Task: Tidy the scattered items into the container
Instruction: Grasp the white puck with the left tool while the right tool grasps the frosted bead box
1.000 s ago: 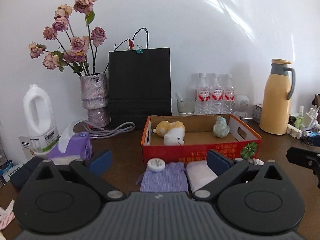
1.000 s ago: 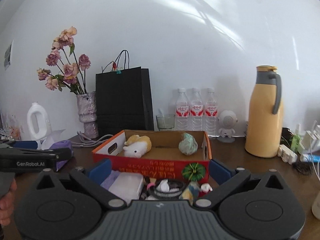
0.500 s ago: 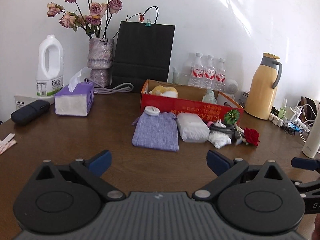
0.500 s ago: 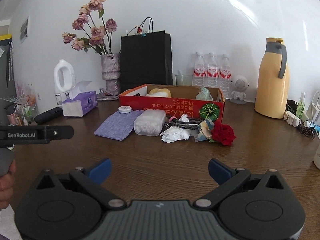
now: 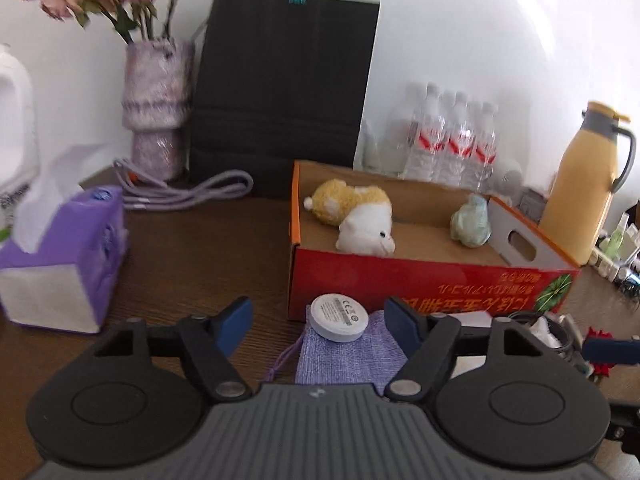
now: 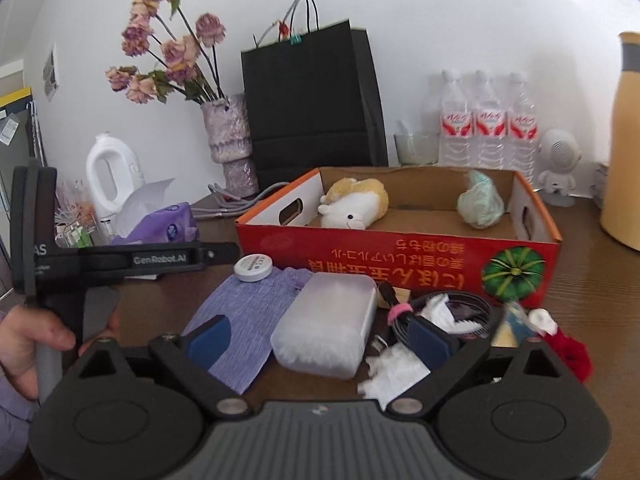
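my left gripper [image 5: 316, 318] jaws just been closing, still apart, white disc [image 5: 339, 317] on purple pouch [image 5: 348, 354] between them, untouched. right gripper [image 6: 320, 338] jaws also narrowing, straddling frosted case [image 6: 326, 334], no contact. only right view shows cable and tissue clutter [image 6: 440, 312]. red box [image 6: 400, 254] holds plush [image 6: 352, 204], on worktop [image 5: 200, 248].
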